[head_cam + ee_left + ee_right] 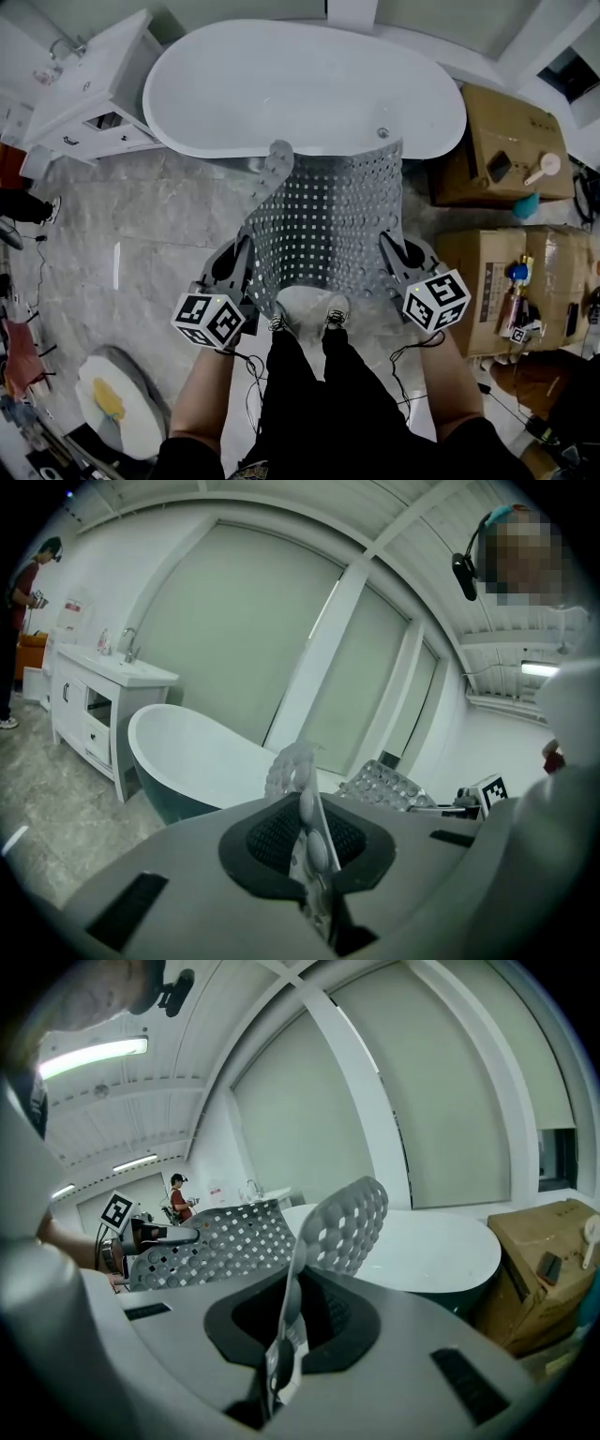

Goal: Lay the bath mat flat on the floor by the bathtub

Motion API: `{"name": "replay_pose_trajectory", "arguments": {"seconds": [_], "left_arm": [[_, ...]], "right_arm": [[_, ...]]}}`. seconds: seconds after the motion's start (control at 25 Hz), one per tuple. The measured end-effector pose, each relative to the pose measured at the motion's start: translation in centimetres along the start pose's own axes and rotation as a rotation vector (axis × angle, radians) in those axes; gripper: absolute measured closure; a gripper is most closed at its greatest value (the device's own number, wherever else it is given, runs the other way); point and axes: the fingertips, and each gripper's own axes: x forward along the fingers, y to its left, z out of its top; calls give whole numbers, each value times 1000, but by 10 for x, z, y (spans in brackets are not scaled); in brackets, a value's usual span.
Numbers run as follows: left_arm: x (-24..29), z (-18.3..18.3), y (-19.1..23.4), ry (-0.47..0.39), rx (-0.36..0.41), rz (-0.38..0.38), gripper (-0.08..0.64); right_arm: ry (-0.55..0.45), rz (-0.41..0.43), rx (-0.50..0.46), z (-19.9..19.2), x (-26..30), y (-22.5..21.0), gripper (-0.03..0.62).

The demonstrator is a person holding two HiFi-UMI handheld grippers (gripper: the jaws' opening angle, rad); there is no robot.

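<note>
1. Grey and full of little holes, the bath mat (328, 220) is stretched out between the two grippers, over the floor (141, 234) in front of the white bathtub (300, 89).
2. The left gripper (247, 248) pinches the mat's left edge, close to the near corner. Its jaws are closed tight on the thin sheet (314, 841).
3. The right gripper (386, 244) pinches the mat's right edge, also close to the near corner. Its jaws are closed on the mat too (281, 1349).
4. The mat runs away from both grippers toward the tub. Its near edge is just above the person's shoes (309, 309).
5. Its far edge shows against the side of the tub. I cannot tell if it touches the tub or the floor.
6. The mat is not flat. It sags in the middle, and the far left corner curls over into a round flap (275, 164).
7. In the left gripper view the mat has round bumps on it (298, 771).
8. In the right gripper view the holes sit in neat rows, and the corner stands up past the jaws (349, 1211).
</note>
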Motion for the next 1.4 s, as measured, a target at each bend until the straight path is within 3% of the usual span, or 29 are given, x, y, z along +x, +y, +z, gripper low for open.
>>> {"name": "replay_pose_trajectory", "arguments": {"seconds": [0.56, 0.96, 1.4], "left_arm": [[39, -81, 101, 98, 69, 22, 531], [77, -154, 171, 123, 83, 86, 531], [135, -273, 242, 142, 121, 76, 531]], "right_arm": [[50, -117, 49, -97, 78, -23, 563], [73, -131, 52, -184, 140, -49, 563], [86, -150, 32, -306, 210, -105, 563]]}}
